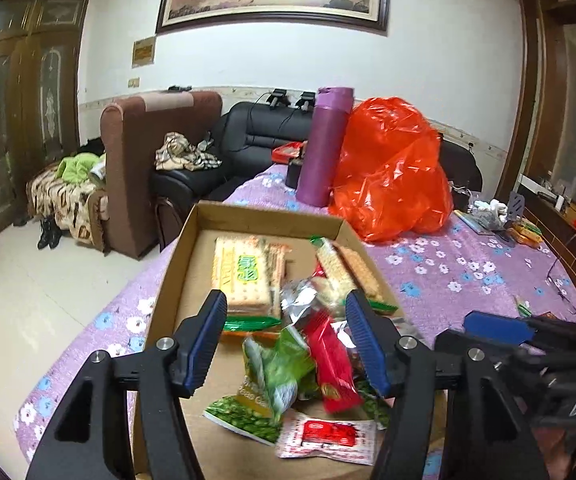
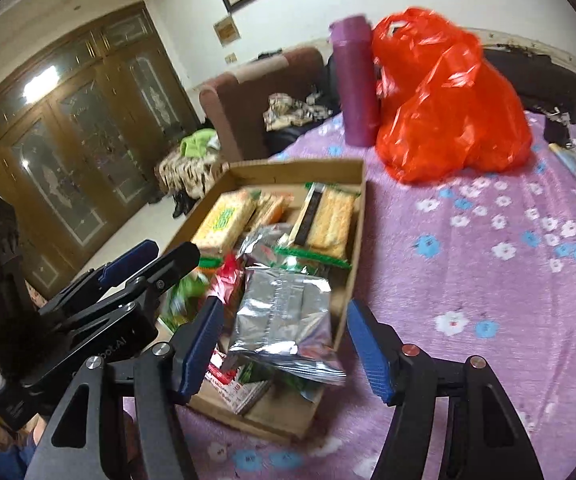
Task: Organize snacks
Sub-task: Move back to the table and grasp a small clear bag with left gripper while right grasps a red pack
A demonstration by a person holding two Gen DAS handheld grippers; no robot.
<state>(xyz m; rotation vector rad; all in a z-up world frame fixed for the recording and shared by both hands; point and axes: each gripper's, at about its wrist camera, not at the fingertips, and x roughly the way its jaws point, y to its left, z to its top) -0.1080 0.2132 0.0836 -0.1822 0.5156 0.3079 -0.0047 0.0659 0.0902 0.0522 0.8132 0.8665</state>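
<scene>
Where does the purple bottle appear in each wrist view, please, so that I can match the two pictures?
Left wrist view: the purple bottle stands upright right of centre, behind the cardboard box, touching the orange plastic bag on its right.
Right wrist view: the purple bottle stands upper centre, beyond the box's far corner, left of the bag.
Shared landmark: the orange plastic bag beside the bottle.

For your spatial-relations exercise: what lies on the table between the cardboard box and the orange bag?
Nothing: only bare flowered cloth separates the box from the orange bag. The right wrist view shows it best.
</scene>
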